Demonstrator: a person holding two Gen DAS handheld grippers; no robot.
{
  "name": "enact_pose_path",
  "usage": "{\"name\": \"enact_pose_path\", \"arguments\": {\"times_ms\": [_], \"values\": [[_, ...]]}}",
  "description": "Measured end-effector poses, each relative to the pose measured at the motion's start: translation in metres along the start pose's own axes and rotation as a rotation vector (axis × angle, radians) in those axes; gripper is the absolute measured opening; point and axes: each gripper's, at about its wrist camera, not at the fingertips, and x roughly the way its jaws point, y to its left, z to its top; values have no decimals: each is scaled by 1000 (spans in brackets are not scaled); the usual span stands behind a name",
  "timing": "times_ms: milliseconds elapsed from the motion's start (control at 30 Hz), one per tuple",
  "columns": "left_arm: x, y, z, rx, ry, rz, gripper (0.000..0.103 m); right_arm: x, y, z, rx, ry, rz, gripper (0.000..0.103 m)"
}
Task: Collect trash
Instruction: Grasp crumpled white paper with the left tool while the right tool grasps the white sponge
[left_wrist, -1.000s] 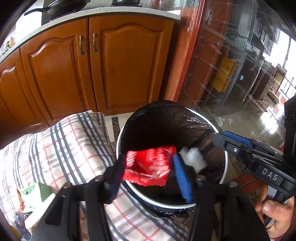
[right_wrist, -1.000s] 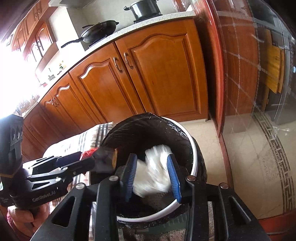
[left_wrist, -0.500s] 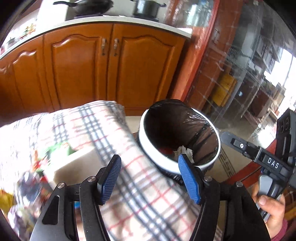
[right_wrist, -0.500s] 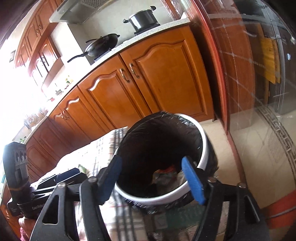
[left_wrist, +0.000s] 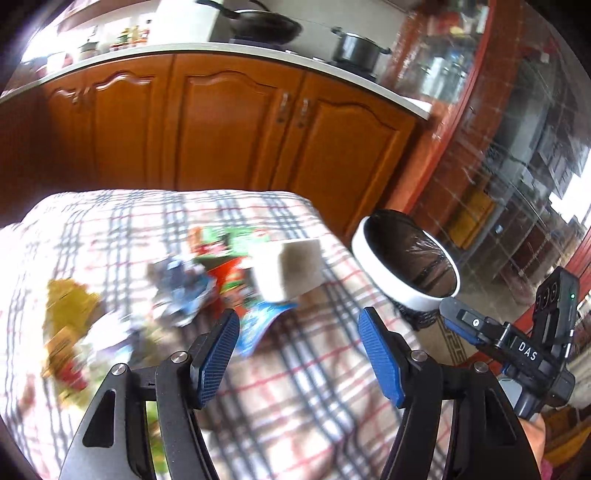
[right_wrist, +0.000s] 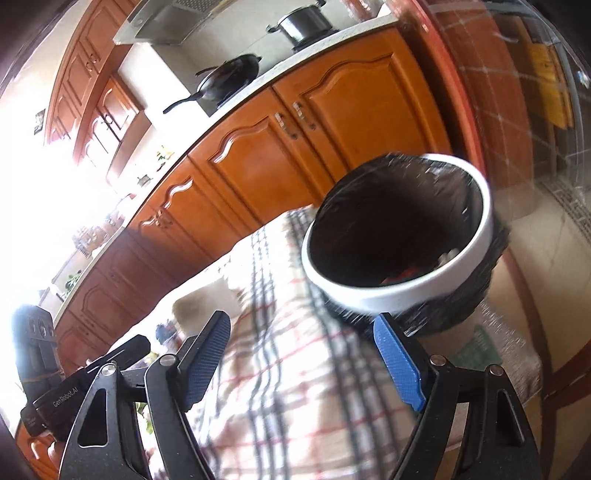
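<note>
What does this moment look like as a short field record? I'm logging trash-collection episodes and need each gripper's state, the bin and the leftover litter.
left gripper: open, empty, over the table
right gripper: open, empty, near the bin
trash bin: white rim, black liner, beside the table's edge
bin contents: red and white scraps, barely visible
checked tablecloth: covers the table
wrappers: blurred pile on the cloth
white box: beside the pile

left tongs (left_wrist: 297, 354) — spread wide, nothing held | right tongs (right_wrist: 301, 363) — spread wide, nothing held
</note>
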Motion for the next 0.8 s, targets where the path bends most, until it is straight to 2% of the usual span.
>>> {"name": "enact_pose_path", "arguments": {"times_ms": [400,600,800], "values": [[-66,51,-20,-76,-39,71,70,15,47,-26,-70,64,51,82],[-77,62,-20,-81,-48,92,70,22,65,-30,-104,83,74,82],[-73,68,-15,-56,-16,115,71,32,82,-24,-129,124,117,83]]}}
